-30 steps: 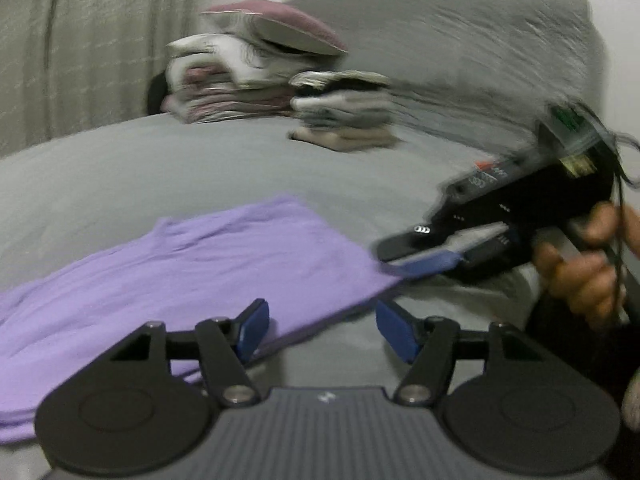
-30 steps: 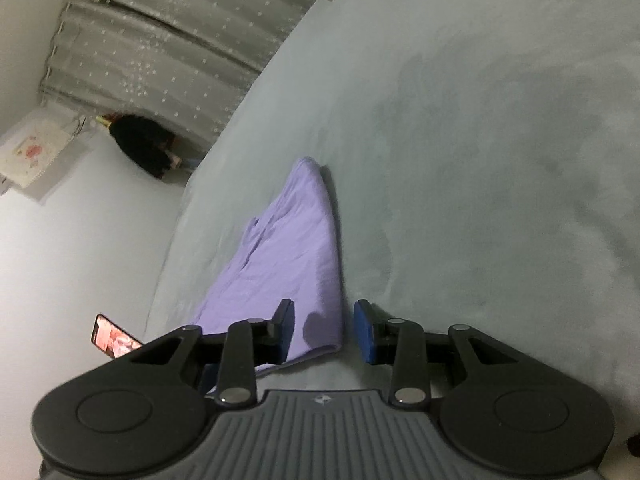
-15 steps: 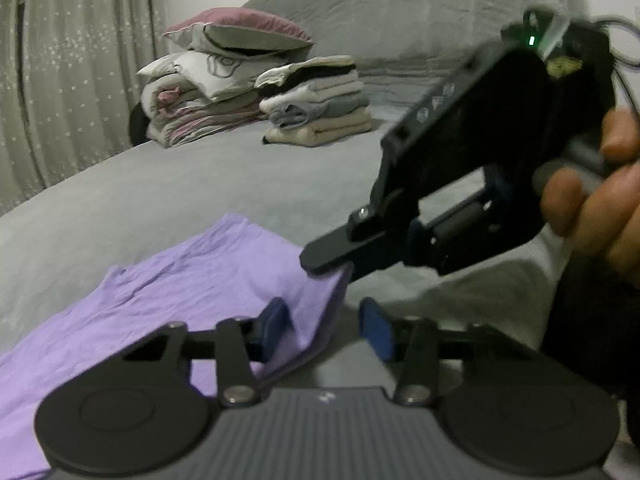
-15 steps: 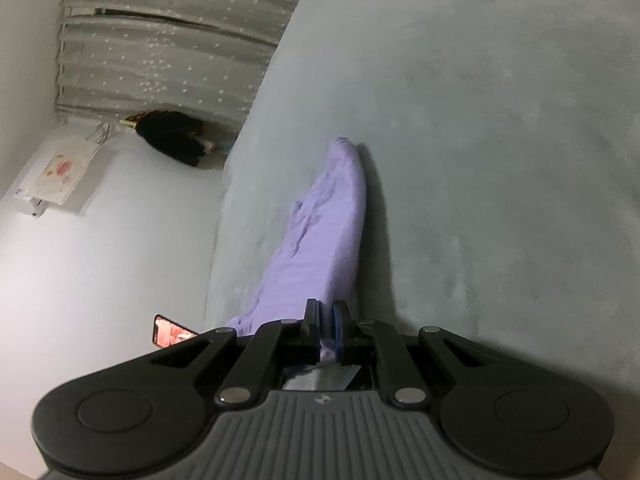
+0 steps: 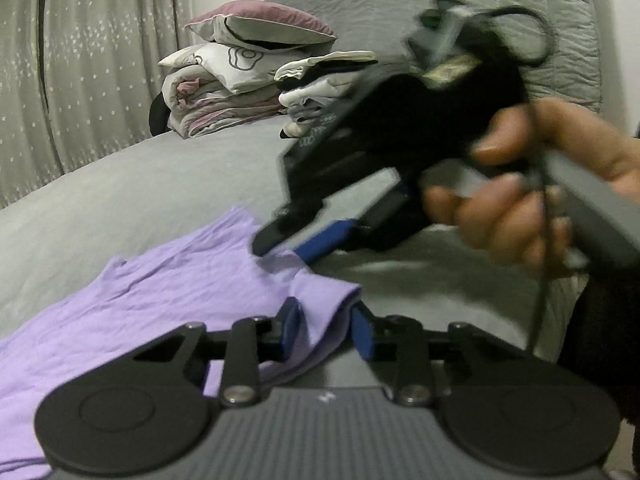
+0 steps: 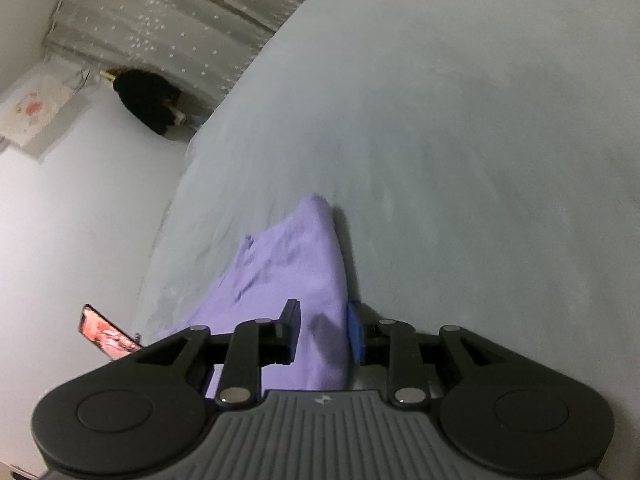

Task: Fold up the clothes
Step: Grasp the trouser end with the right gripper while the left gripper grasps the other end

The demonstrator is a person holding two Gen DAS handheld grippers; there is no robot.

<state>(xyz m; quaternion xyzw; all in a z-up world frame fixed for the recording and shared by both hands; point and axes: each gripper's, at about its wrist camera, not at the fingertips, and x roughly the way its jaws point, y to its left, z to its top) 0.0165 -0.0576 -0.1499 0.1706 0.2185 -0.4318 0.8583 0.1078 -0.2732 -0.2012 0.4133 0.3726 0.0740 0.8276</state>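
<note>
Nearest the left wrist camera, the left gripper (image 5: 325, 330) stands with its blue pads moderately apart, straddling the near corner of the purple garment (image 5: 168, 280). The cloth runs between the pads but they are not closed on it; likely this is a corner about to be taken for a fold. The garment lies spread flat on the grey bed (image 5: 140, 176), near its front edge, reaching off to the left.

Just beyond, the right gripper (image 5: 280, 246), held by the person's hand (image 5: 532, 200), meets the same edge of cloth a little further in. In its own view the fingers are parted with a raised ridge of fabric between them, not pinched. Both tools seem placed to lift one edge together.

Past the garment the bed surface is bare and wide, giving room to carry the edge across. At the far end, against the headboard, sit stacks of folded laundry (image 5: 224, 92) with a pillow (image 5: 260, 28) on top, well apart.
</note>
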